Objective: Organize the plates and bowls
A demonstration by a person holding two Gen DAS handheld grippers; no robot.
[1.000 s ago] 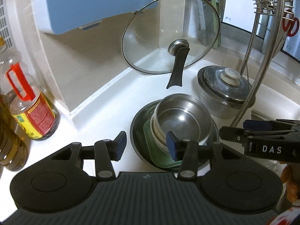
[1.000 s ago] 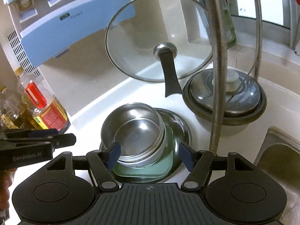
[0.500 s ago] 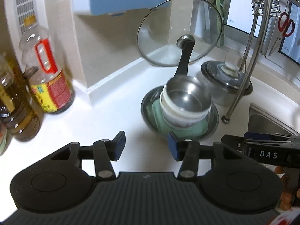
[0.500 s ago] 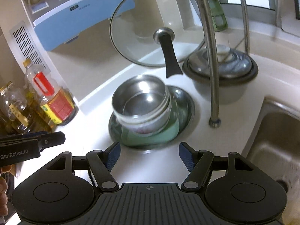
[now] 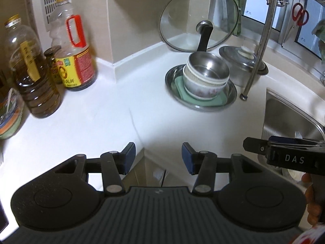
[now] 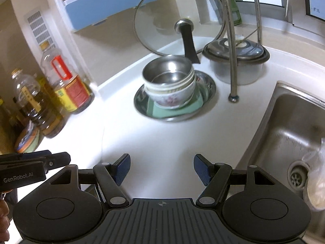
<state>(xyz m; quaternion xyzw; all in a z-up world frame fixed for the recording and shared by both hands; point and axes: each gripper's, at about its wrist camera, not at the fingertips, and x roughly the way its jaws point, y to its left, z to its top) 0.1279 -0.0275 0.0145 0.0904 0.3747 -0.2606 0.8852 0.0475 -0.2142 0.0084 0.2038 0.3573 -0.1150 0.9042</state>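
Note:
A stack stands on the white counter: a steel bowl (image 5: 209, 67) (image 6: 167, 72) nested in white ceramic bowls (image 5: 201, 89) (image 6: 172, 95), on a green square plate (image 5: 182, 87) (image 6: 162, 109), inside a round steel dish (image 5: 231, 95) (image 6: 210, 85). My left gripper (image 5: 158, 155) is open and empty over the counter's front edge, well back from the stack. My right gripper (image 6: 161, 167) is open and empty too, near the front edge beside the sink. Each gripper shows at the edge of the other's view.
A glass pan lid (image 5: 199, 18) (image 6: 179, 18) leans on the back wall behind a lidded steel pot (image 5: 243, 61) (image 6: 236, 55). A rack's steel leg (image 5: 256, 57) (image 6: 231, 50) stands by the stack. Oil bottles (image 5: 75, 57) (image 6: 67, 83) crowd the left. The sink (image 6: 284, 132) lies right.
Both grippers have drawn back from the stack toward the counter's front edge. The stack now looks smaller and farther, and more of the bottles and sink shows.

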